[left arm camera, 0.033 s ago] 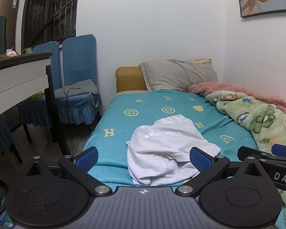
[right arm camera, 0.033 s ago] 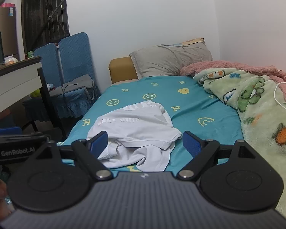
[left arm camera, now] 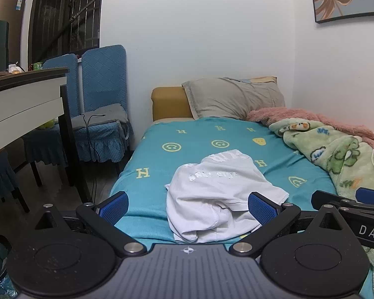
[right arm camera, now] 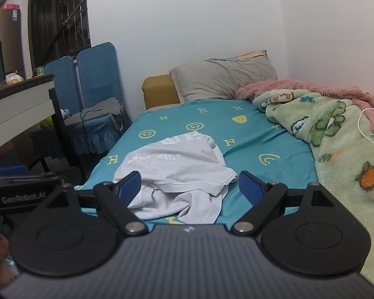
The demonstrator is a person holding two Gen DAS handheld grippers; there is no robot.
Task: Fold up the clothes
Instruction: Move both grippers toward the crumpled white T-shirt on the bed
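A white T-shirt (left arm camera: 219, 189) lies crumpled in a heap on the teal bed sheet (left arm camera: 194, 132), near the foot of the bed. Pale lettering shows on its upper layer, and its hem is bunched at the near side. My left gripper (left arm camera: 187, 208) hangs open just before the shirt's near edge, with nothing between its blue pads. In the right wrist view the same T-shirt (right arm camera: 177, 167) sits ahead on the sheet (right arm camera: 249, 134). My right gripper (right arm camera: 190, 186) is open and empty too, just short of the shirt. The two grippers are side by side.
A grey pillow (left arm camera: 234, 97) leans on the yellow headboard (left arm camera: 169, 102). A green cartoon blanket (right arm camera: 336, 139), a pink one and a white cable (right arm camera: 369, 129) fill the bed's right side. Blue-covered chairs (left arm camera: 99, 114) and a desk (left arm camera: 25, 99) stand left of the bed.
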